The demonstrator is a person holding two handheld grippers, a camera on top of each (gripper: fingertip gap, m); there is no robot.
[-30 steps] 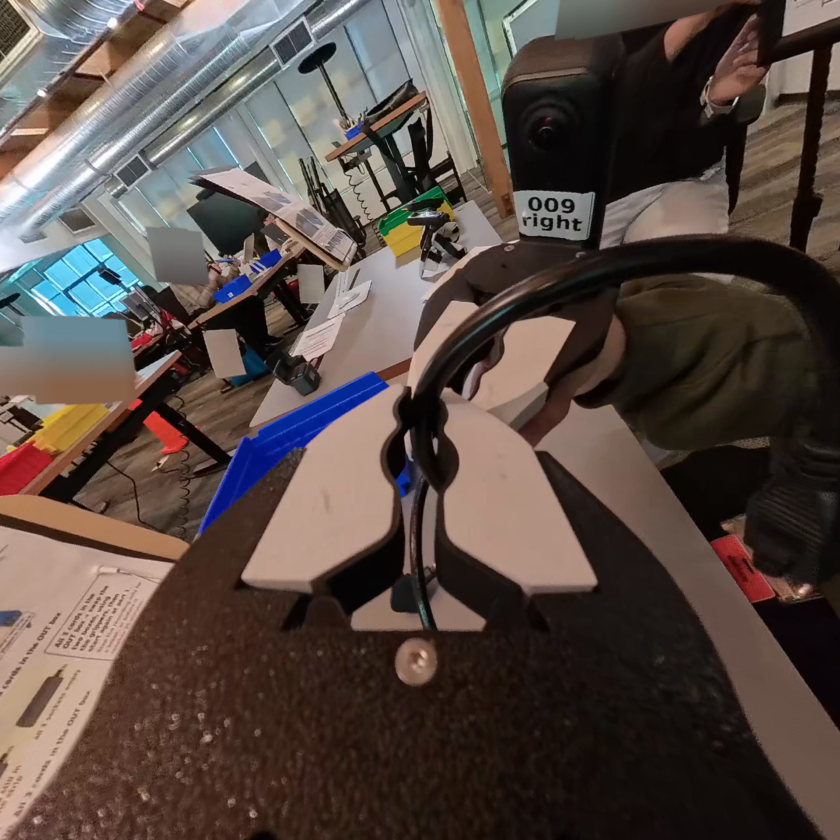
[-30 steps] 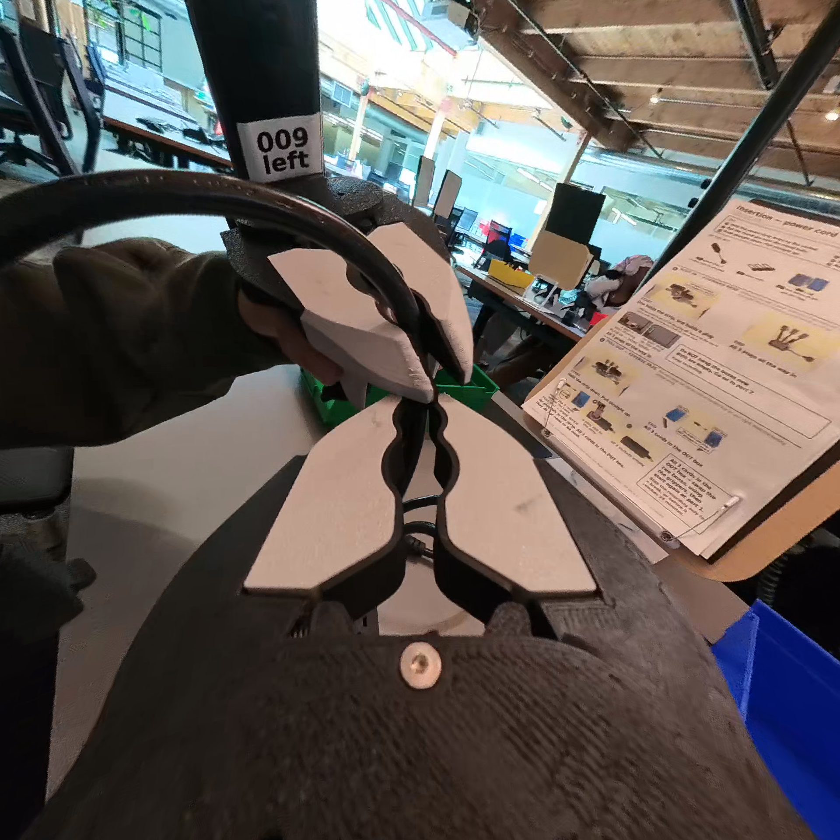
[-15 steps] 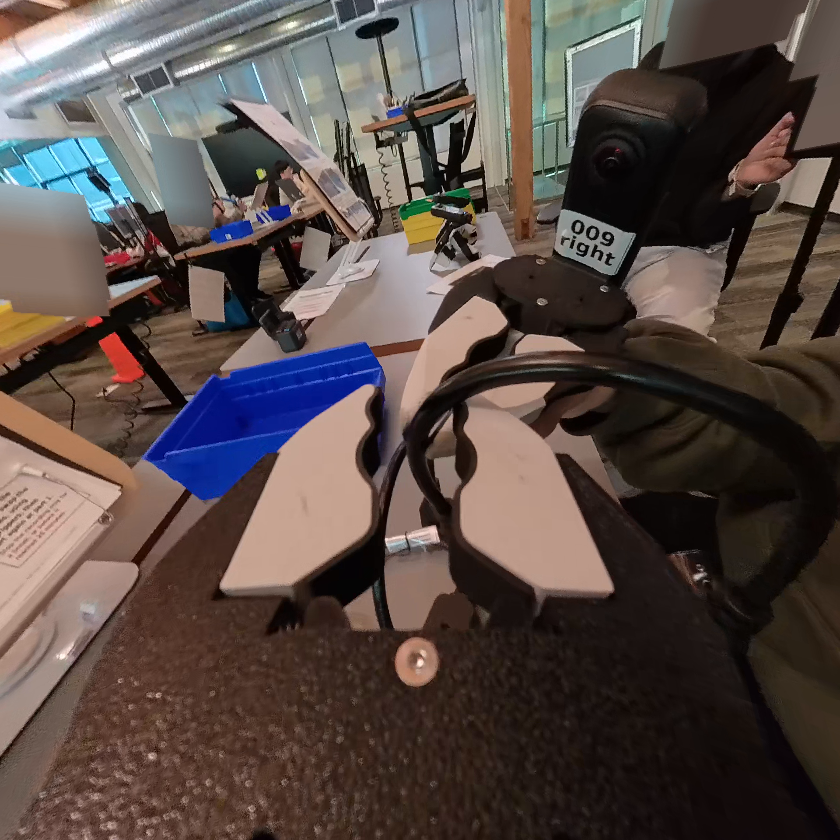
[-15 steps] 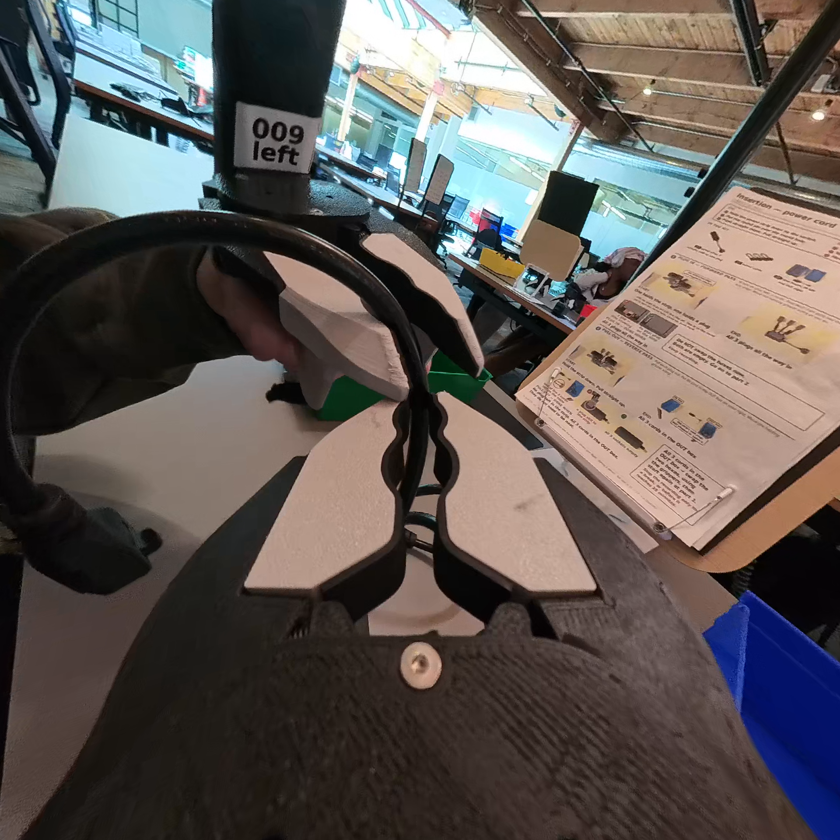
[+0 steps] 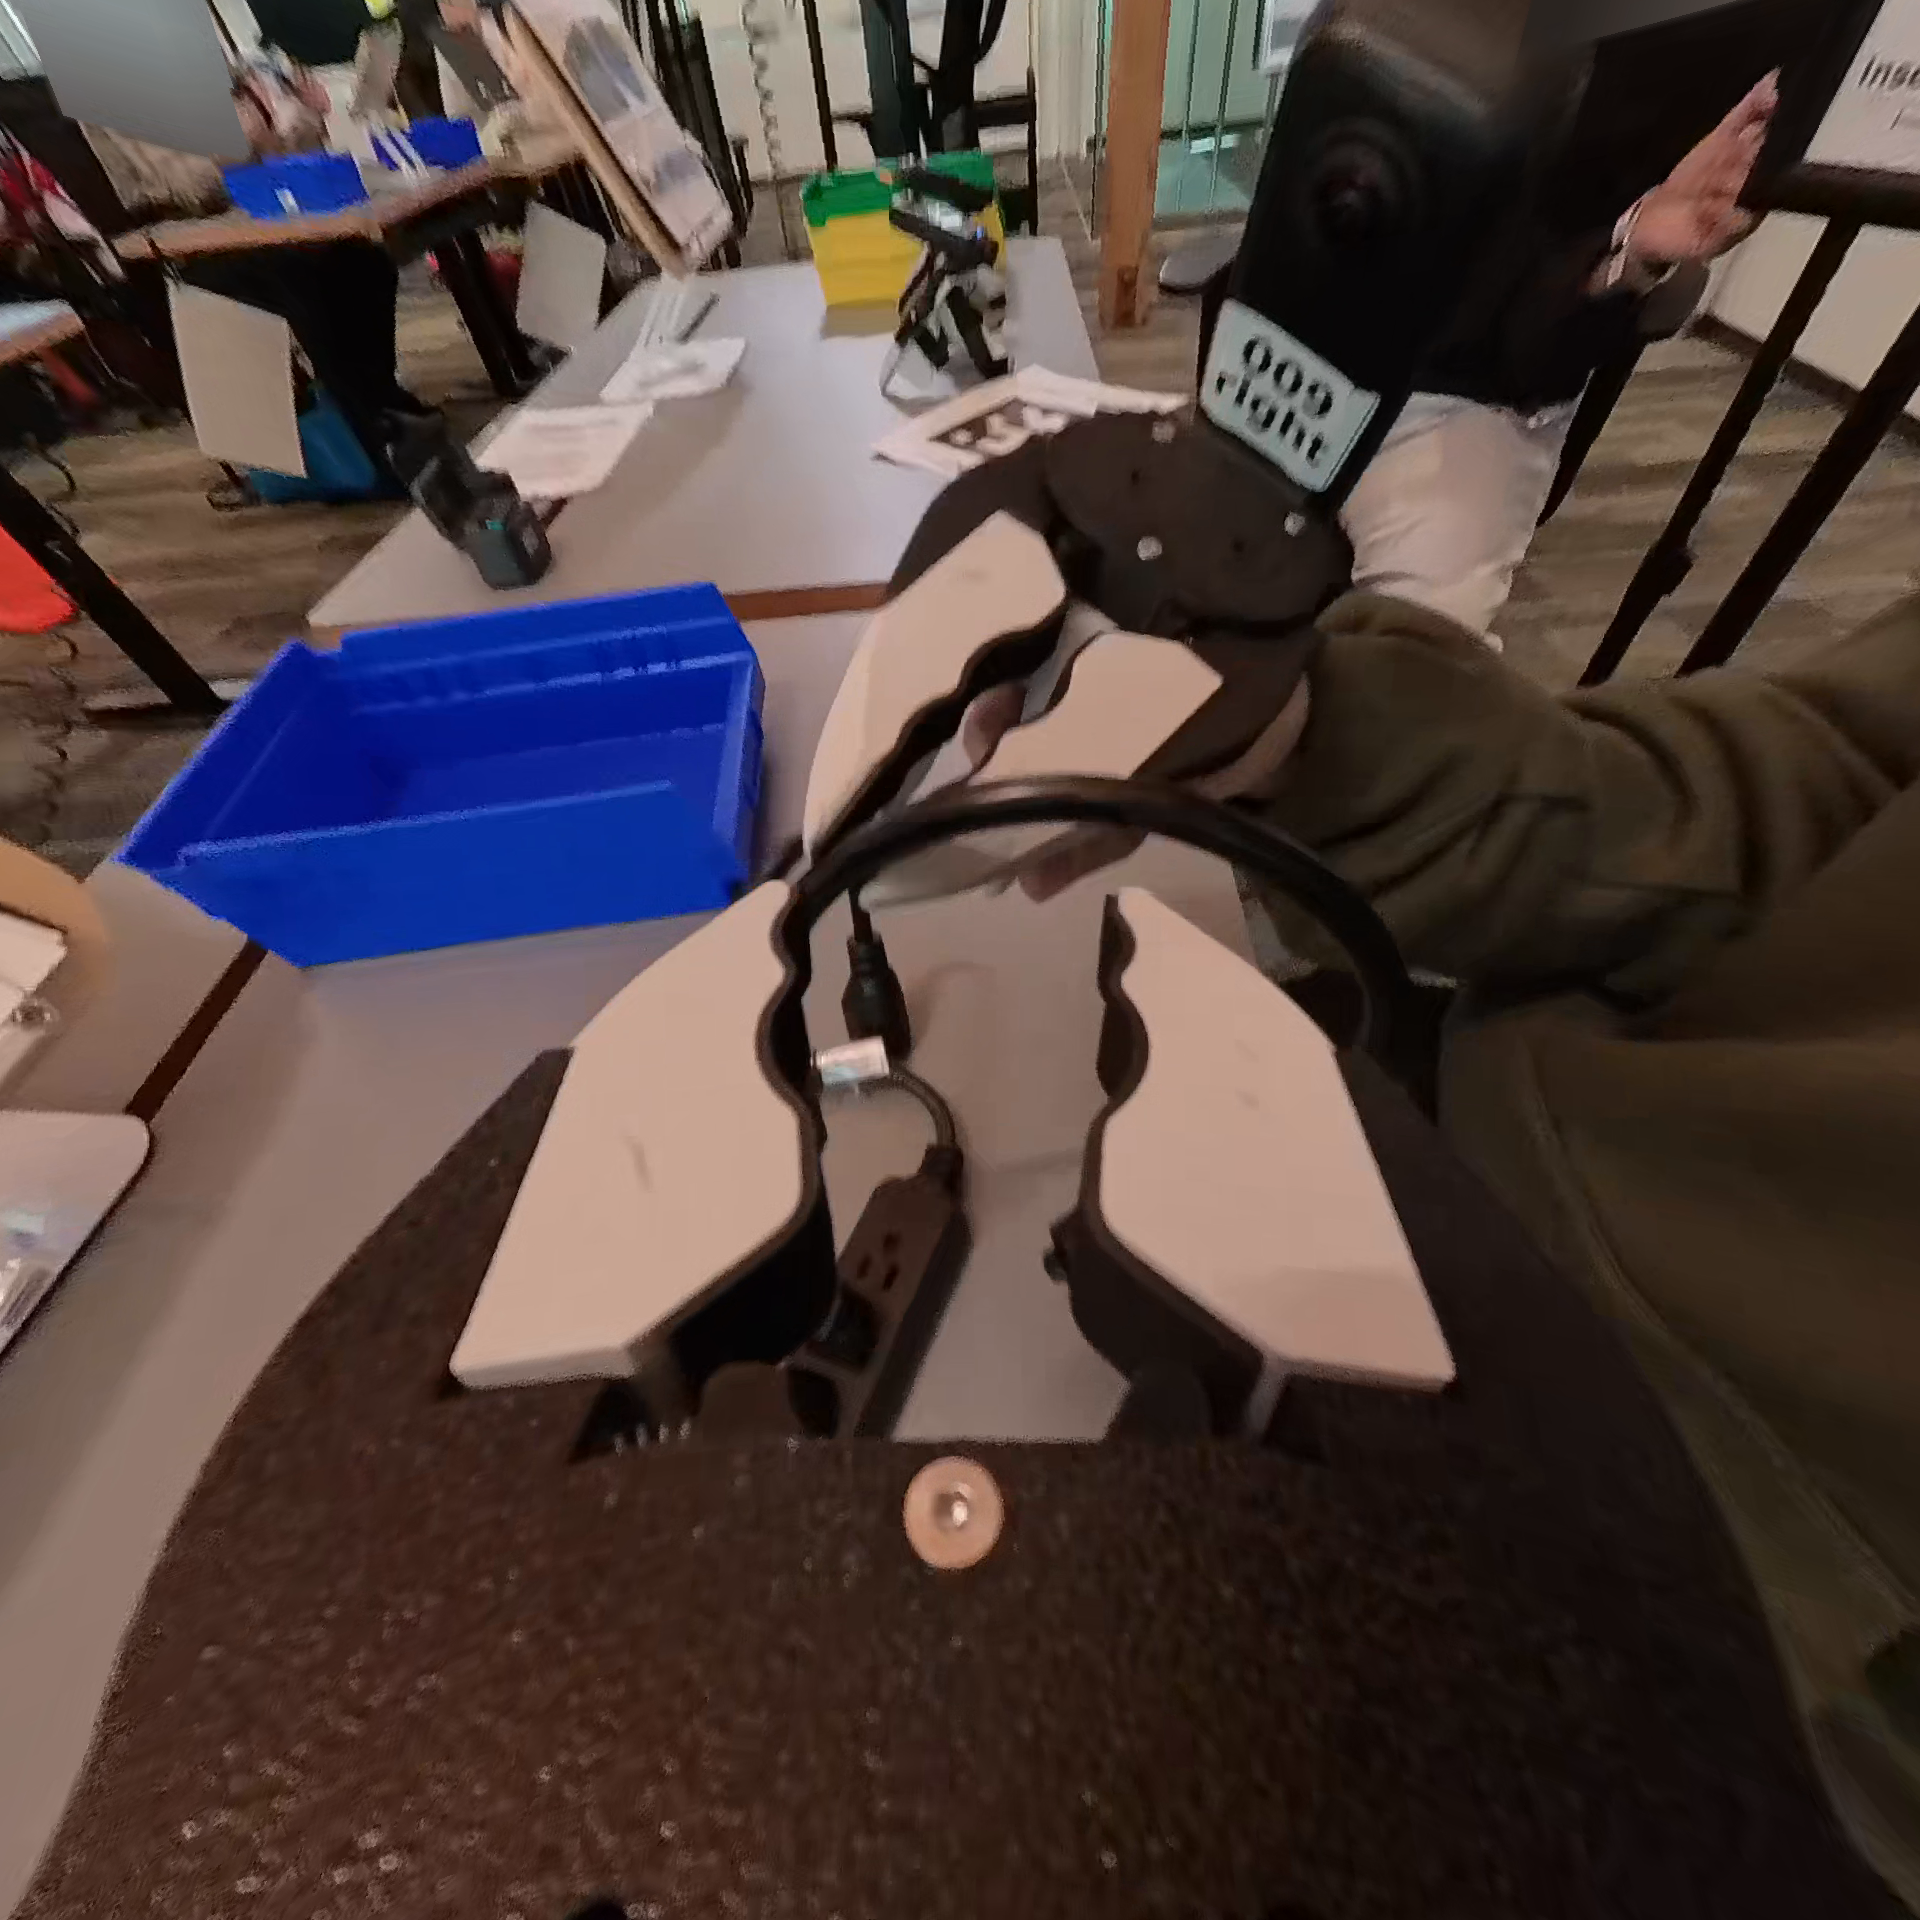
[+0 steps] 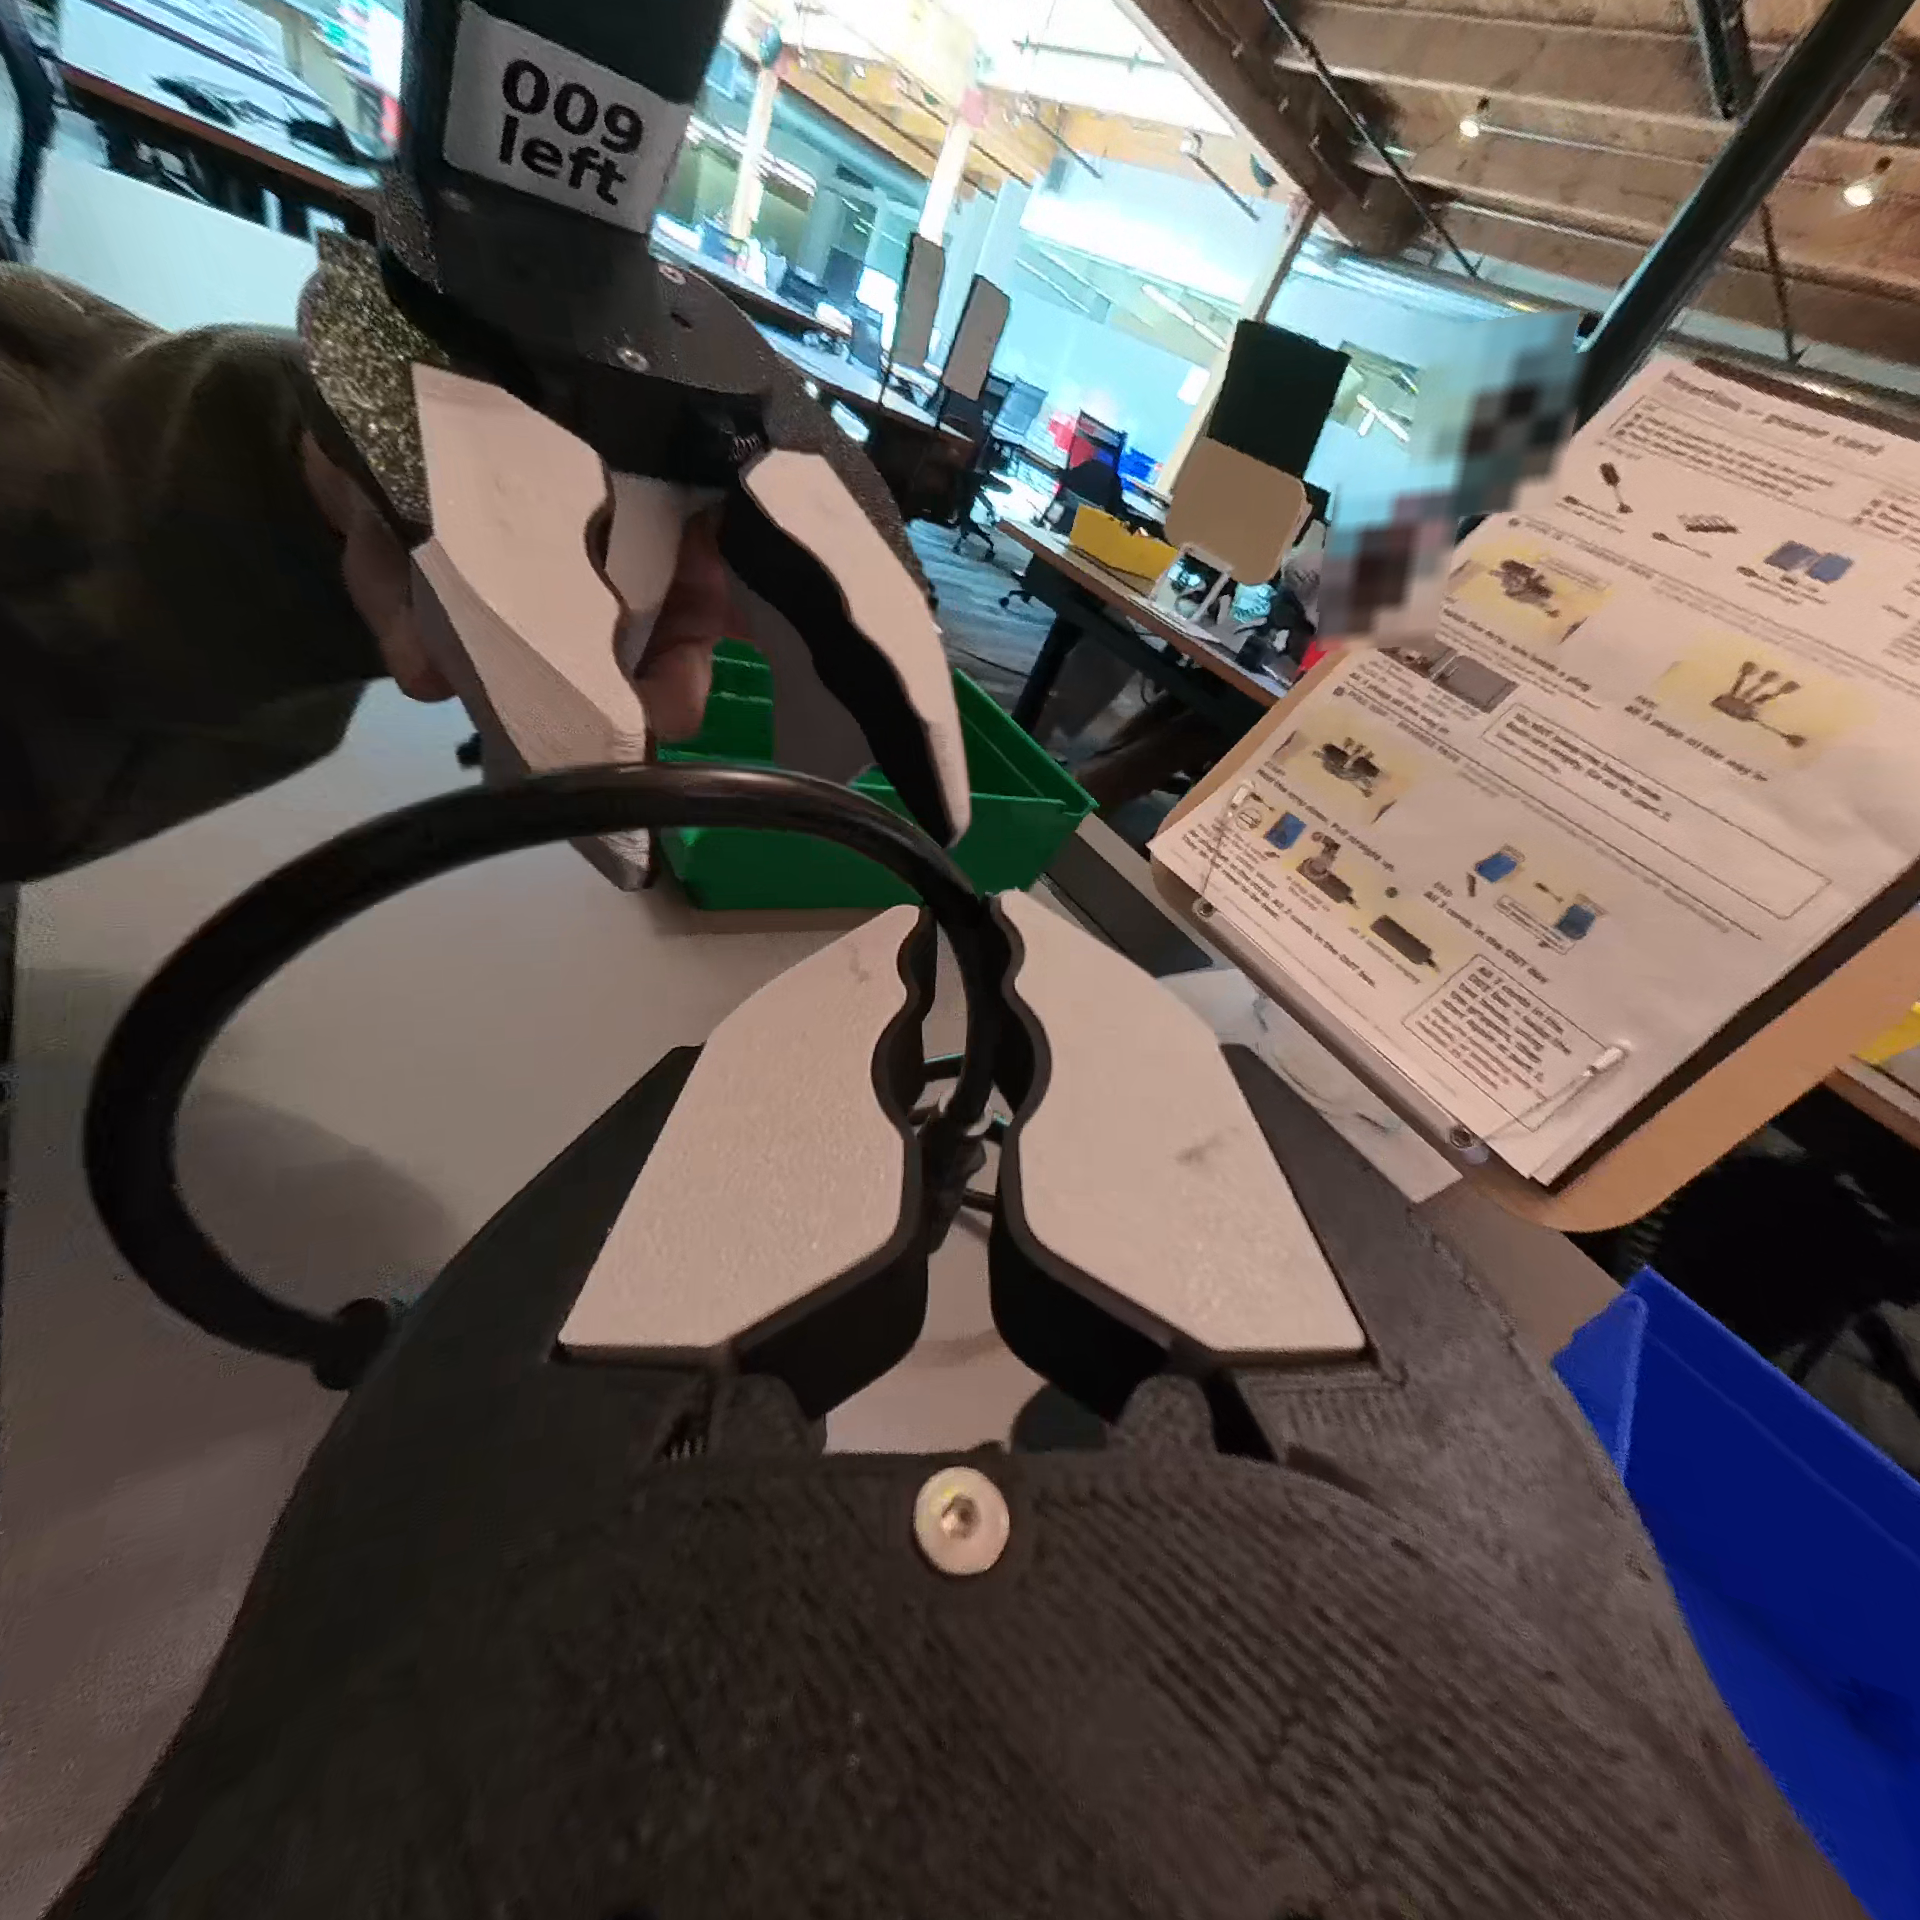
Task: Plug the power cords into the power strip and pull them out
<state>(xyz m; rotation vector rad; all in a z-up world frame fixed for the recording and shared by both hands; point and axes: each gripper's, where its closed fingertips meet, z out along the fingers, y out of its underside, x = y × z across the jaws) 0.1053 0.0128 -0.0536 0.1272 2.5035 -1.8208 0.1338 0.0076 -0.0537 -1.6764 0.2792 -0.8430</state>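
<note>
My left gripper (image 5: 945, 935) is open and empty, tilted down over the grey table (image 5: 436, 1060). A black power strip (image 5: 894, 1257) lies on the table between its fingers. A thick black power cord (image 5: 1195, 821) arcs just past its fingertips. The cord's plug (image 5: 868, 987), metal prongs down, hangs above the strip's end. My right gripper (image 6: 961, 935) is shut on the cord (image 6: 312, 883), which loops out to the left. It also shows in the left wrist view (image 5: 894, 821), facing the left one. The left gripper shows open in the right wrist view (image 6: 795, 831).
An empty blue bin (image 5: 468, 769) stands at the table's far left and shows in the right wrist view (image 6: 1766, 1558). A green bin (image 6: 935, 831) sits behind the grippers. An instruction sheet on a tilted stand (image 6: 1558, 831) is at the right. A person's olive sleeve (image 5: 1558, 831) fills the right. Left and right tips are no more than a few centimetres apart.
My left gripper has opened and let go of the cord, and has tipped down so the power strip shows. The right gripper has kept its hold on the cord.
</note>
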